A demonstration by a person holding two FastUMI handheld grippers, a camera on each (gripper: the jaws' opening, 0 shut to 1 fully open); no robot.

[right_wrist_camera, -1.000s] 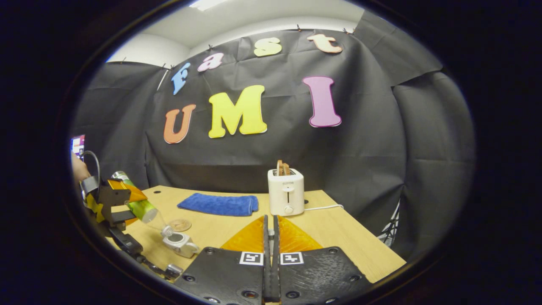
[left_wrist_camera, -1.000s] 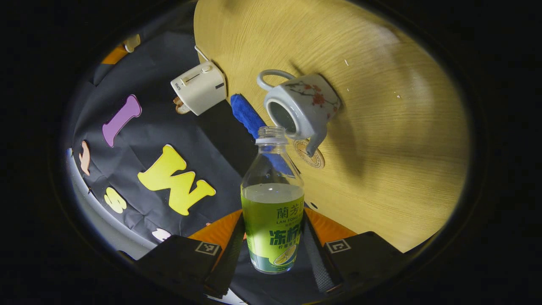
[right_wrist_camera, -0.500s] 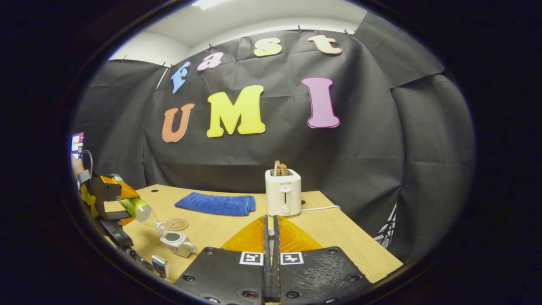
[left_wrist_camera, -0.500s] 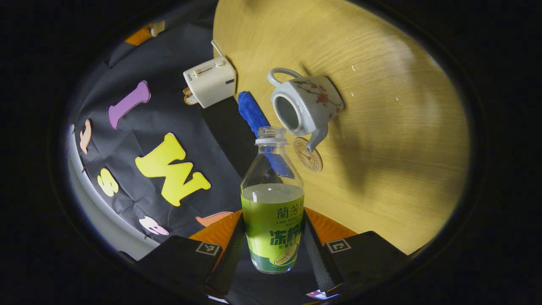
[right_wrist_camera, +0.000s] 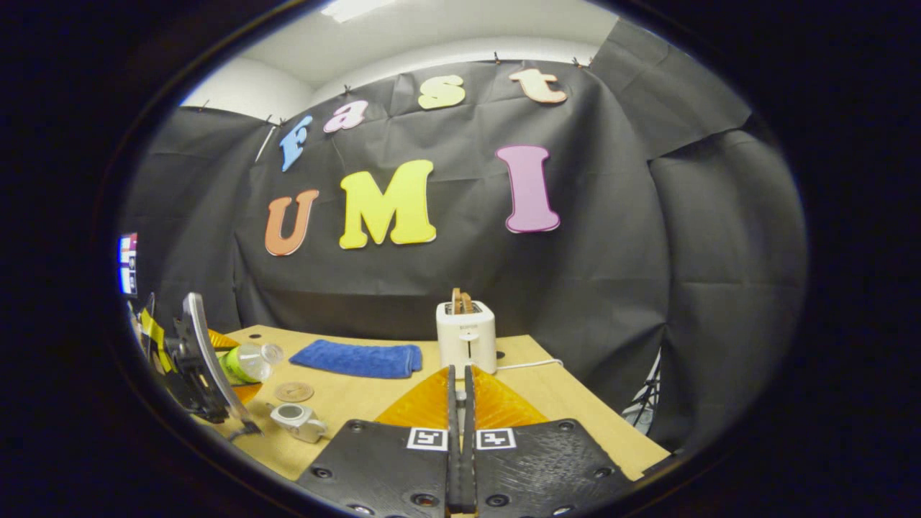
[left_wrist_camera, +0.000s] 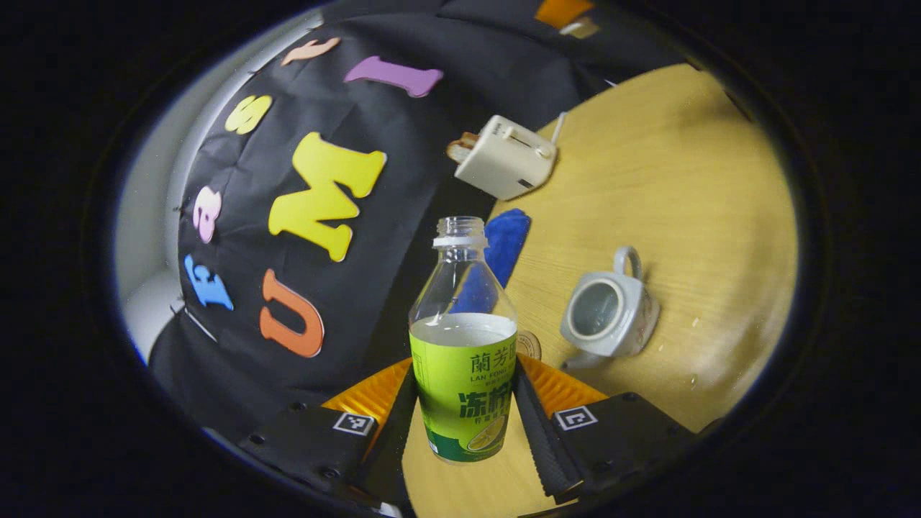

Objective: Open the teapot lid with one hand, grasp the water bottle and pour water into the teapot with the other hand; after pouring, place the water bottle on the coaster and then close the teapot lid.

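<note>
Two fingers (left_wrist_camera: 536, 424) clamping the capless water bottle (left_wrist_camera: 464, 360).

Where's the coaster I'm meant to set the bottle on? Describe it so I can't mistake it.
Start at the wooden table and find the white toaster at its back edge, with the blue towel lying left of it. In front of the towel, beside the open teapot, lies the coaster: a flat tan disc, the only round, low thing there.
</note>
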